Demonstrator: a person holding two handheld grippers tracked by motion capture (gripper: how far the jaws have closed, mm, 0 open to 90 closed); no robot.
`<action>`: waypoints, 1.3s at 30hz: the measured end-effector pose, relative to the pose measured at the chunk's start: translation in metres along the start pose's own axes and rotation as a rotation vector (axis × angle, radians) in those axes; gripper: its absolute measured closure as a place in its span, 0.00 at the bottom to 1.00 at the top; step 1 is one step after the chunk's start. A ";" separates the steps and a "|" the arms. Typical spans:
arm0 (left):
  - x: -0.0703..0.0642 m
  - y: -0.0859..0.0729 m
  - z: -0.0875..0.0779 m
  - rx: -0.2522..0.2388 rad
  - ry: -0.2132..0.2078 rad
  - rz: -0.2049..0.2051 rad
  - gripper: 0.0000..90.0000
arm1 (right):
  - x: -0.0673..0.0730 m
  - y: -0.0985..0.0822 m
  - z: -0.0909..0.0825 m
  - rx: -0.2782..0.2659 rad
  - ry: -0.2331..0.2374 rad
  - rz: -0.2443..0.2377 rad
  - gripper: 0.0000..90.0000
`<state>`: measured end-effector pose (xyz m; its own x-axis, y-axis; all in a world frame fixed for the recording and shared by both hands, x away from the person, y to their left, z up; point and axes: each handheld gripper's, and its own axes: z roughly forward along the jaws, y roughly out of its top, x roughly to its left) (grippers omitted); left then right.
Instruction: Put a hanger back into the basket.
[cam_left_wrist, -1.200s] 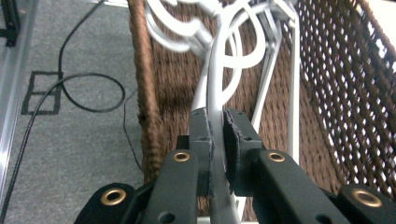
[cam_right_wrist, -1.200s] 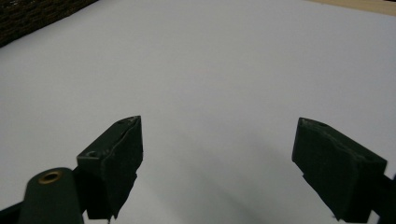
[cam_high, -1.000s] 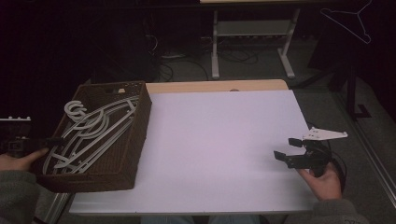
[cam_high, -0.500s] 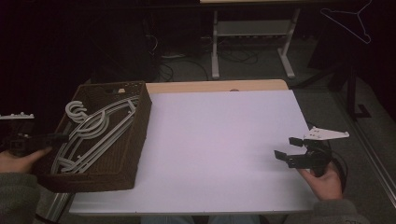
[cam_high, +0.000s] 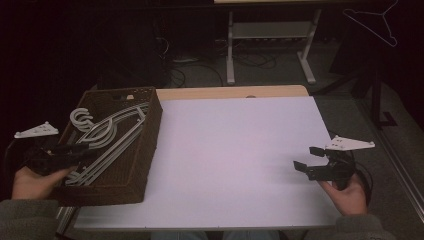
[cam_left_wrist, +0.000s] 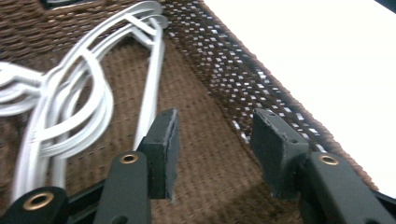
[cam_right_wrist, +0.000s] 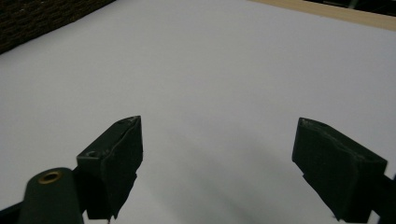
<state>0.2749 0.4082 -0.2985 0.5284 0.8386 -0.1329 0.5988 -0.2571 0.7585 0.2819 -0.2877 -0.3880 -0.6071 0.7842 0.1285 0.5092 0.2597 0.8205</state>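
At the left of the high view, the left hand-held gripper (cam_high: 75, 152) hovers over the near end of a dark brown wicker basket (cam_high: 150, 131) that sits on the left edge of the bench (cam_high: 235, 160). Its jaws have just been opening and now stand partly apart with nothing between them; in the left gripper view the two black pads (cam_left_wrist: 164, 149) frame bare woven basket floor, and the nearest hanger arm runs just left of the left pad without touching it.

The white plastic hangers (cam_high: 102, 137) lie stacked inside the basket, their hooks toward the upper left of the high view and their long arms running down toward the lower left. In the left gripper view the hangers (cam_left_wrist: 79, 100) fill the left half of the frame, curved necks overlapping, while the basket wall (cam_left_wrist: 243, 93) slants from top centre to lower right, with the white bench top beyond it at upper right.

The right hand-held gripper (cam_high: 312, 162) is held at the lower right of the high view, low over the white bench top and well apart from the basket. Its jaws are spread wide and empty; the right gripper view shows plain white surface (cam_right_wrist: 219, 84) between them, with a corner of the basket (cam_right_wrist: 42, 18) at upper left.
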 end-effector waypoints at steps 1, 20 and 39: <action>-0.004 0.000 0.001 -0.004 -0.001 0.010 0.56 | 0.001 0.000 0.000 -0.001 -0.002 0.000 0.17; -0.066 -0.008 0.028 -0.053 -0.010 0.110 0.46 | 0.017 0.006 -0.003 -0.010 -0.044 -0.041 0.16; -0.110 -0.016 0.055 -0.088 -0.025 0.184 0.36 | 0.036 0.008 -0.004 -0.009 -0.035 -0.063 0.16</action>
<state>0.2404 0.2934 -0.3315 0.6395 0.7688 -0.0021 0.4368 -0.3611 0.8239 0.2618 -0.2596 -0.3746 -0.6157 0.7859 0.0572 0.4650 0.3038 0.8316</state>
